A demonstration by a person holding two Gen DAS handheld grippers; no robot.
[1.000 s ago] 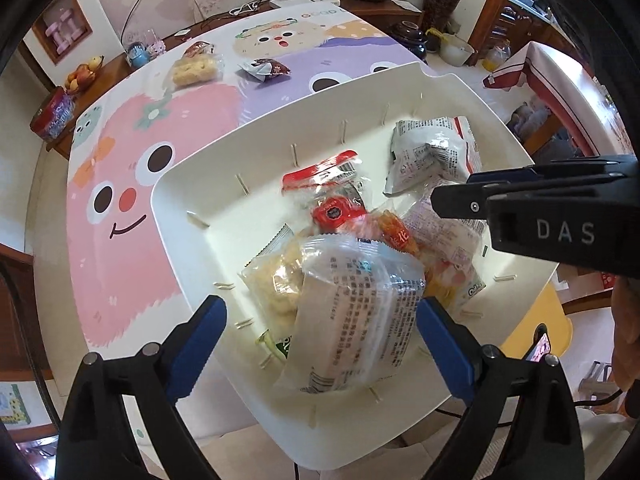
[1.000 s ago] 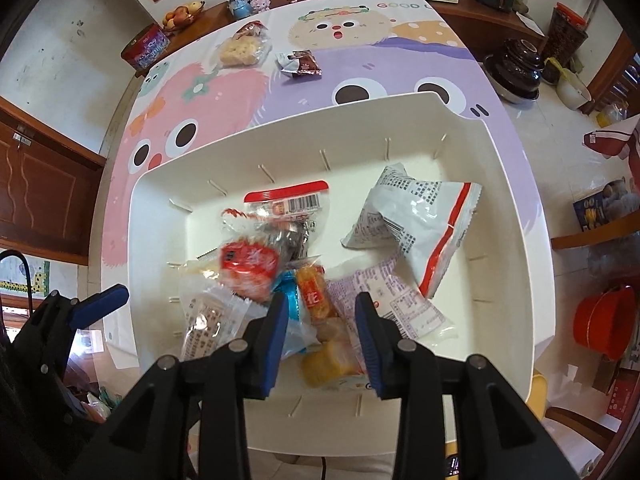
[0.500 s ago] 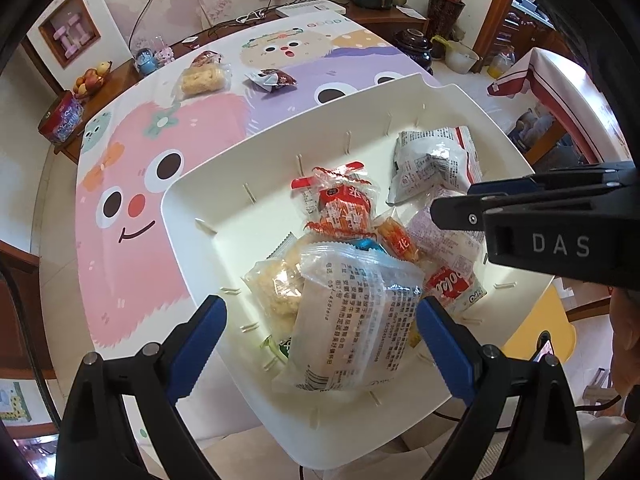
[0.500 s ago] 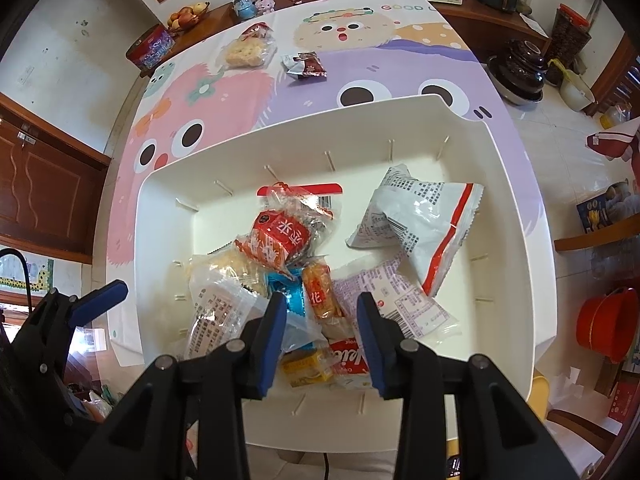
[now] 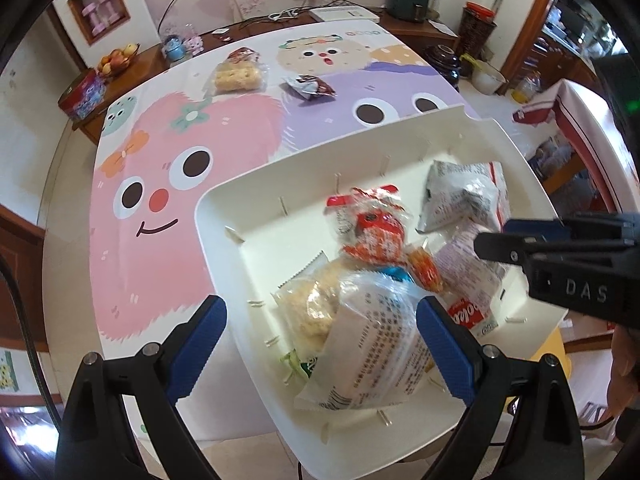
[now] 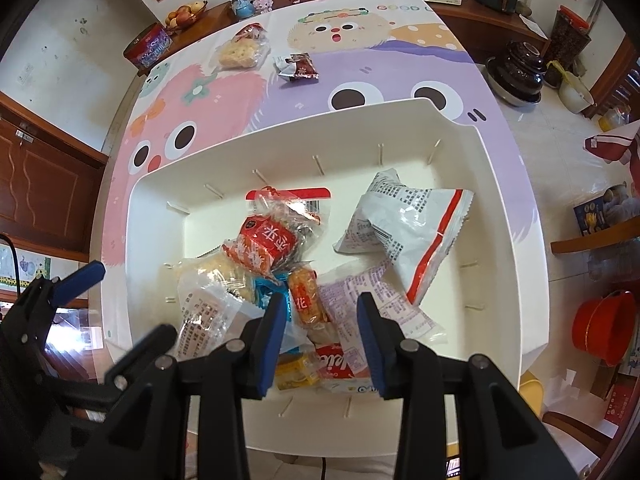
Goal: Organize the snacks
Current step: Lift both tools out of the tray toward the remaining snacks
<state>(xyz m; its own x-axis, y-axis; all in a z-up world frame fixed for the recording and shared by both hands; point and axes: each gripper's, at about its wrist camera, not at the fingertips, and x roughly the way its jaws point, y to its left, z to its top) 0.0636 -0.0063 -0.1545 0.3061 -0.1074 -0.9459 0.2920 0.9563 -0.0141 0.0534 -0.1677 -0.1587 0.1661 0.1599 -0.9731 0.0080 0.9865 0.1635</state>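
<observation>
A white tray on the cartoon tablecloth holds several snack packs. Among them are a red pack, a grey-white bag with a red stripe and a clear printed pack. My left gripper hangs wide open over the tray's near left part, above the clear pack. My right gripper hovers over the near edge, jaws narrowly apart and pressing nothing. An orange pack lies below it. A cracker bag and a dark brown pack lie on the cloth beyond the tray.
A red tin and a fruit bowl stand on the sideboard past the table's far left. A dark pot sits off the table's right side, and a red bucket stands on the floor lower right.
The red pack has slid onto the red-topped bag near the tray's middle, and a red-and-white pack has come into view at the near edge. My left gripper has drifted left. The right one stayed put.
</observation>
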